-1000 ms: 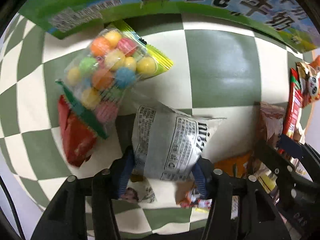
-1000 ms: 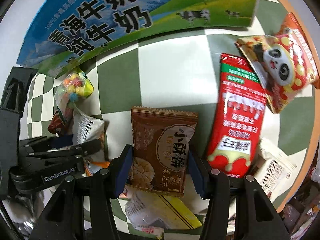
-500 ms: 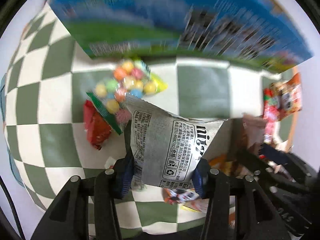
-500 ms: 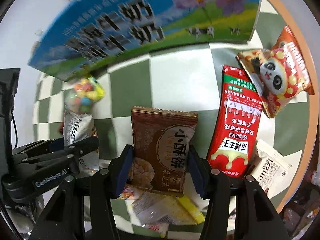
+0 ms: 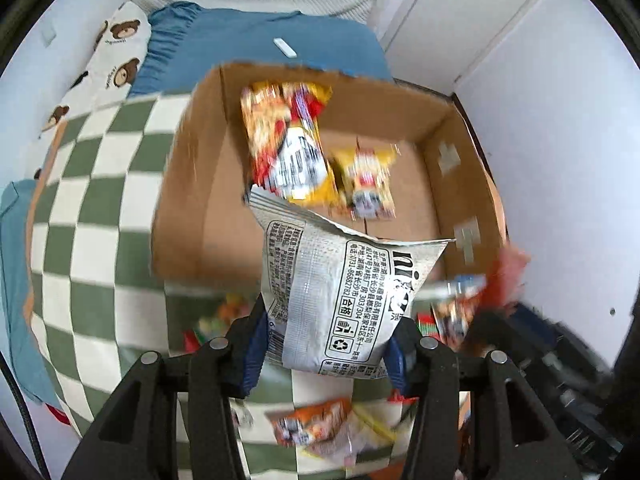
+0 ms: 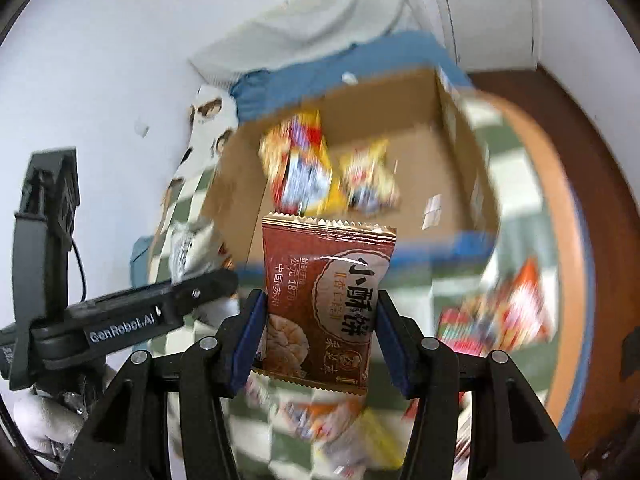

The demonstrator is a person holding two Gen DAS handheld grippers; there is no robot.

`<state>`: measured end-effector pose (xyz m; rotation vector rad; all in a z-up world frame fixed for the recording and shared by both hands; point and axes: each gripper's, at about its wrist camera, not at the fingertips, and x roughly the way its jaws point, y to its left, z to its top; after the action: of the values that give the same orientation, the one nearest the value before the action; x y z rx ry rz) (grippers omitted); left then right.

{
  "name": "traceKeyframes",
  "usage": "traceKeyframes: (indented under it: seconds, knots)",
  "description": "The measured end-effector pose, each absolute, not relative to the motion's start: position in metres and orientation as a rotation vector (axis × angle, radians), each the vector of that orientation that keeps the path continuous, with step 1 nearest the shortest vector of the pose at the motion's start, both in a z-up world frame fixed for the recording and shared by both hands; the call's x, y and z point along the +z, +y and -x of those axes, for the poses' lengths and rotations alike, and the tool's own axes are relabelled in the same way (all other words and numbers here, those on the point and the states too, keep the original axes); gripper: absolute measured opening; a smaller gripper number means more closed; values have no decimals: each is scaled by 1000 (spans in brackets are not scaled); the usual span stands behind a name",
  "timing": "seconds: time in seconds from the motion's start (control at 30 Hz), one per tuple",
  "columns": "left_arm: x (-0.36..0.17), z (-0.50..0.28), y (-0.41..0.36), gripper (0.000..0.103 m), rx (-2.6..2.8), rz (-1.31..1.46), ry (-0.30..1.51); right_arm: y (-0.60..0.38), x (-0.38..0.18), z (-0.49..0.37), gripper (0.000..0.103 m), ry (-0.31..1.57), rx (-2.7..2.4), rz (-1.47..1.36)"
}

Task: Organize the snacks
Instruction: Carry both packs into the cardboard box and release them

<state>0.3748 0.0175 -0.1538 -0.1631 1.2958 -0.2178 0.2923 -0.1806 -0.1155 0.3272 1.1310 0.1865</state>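
Observation:
My left gripper (image 5: 326, 344) is shut on a silver snack packet (image 5: 340, 292) and holds it up in the air, just before the near wall of an open cardboard box (image 5: 192, 184). My right gripper (image 6: 320, 336) is shut on a brown biscuit packet (image 6: 324, 300), also lifted, in front of the same box (image 6: 452, 160). Two yellow and red snack packets (image 5: 288, 144) (image 5: 366, 184) lie inside the box. The left gripper also shows at the left of the right wrist view (image 6: 176, 304).
The box stands on a green and white checked cloth (image 5: 92, 216). Loose snacks lie on the cloth below the grippers (image 5: 320, 428) and to the right (image 6: 496, 312). A blue bed with a bear pillow (image 5: 116, 48) is behind the table.
Both grippers have lifted their packets off the cloth and tilted up; the views now look into the open box instead of down at its printed side.

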Motion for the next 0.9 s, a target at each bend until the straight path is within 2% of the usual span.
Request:
traceKeyframes:
  seconds: [0.17, 0.37, 0.4, 0.43, 0.47, 0.5, 0.57, 0.9]
  knots:
    - [-176, -440, 19, 47, -127, 126, 1378, -203, -111, -373, 57, 1126, 108, -247]
    - [-217, -491, 29, 48, -31, 83, 1457, -215, -148, -464, 59, 1214, 55, -193]
    - [-222, -497, 33, 51, -10, 91, 1466, -217, -158, -477, 64, 1257, 42, -185]
    - [-225, -500, 35, 55, -4, 104, 1470, -220, -165, -486, 80, 1286, 27, -180]
    - [-227, -502, 37, 69, -9, 128, 1467, -222, -172, -492, 91, 1305, 17, -173]
    - [-228, -503, 38, 85, -8, 132, 1455, -224, -177, -496, 92, 1308, 13, -167]
    - [-227, -502, 36, 96, -4, 109, 1430, -226, -182, -497, 92, 1315, 6, -161]
    - [-218, -472, 25, 97, -16, 100, 1385, -217, -191, -466, 94, 1340, 36, -128]
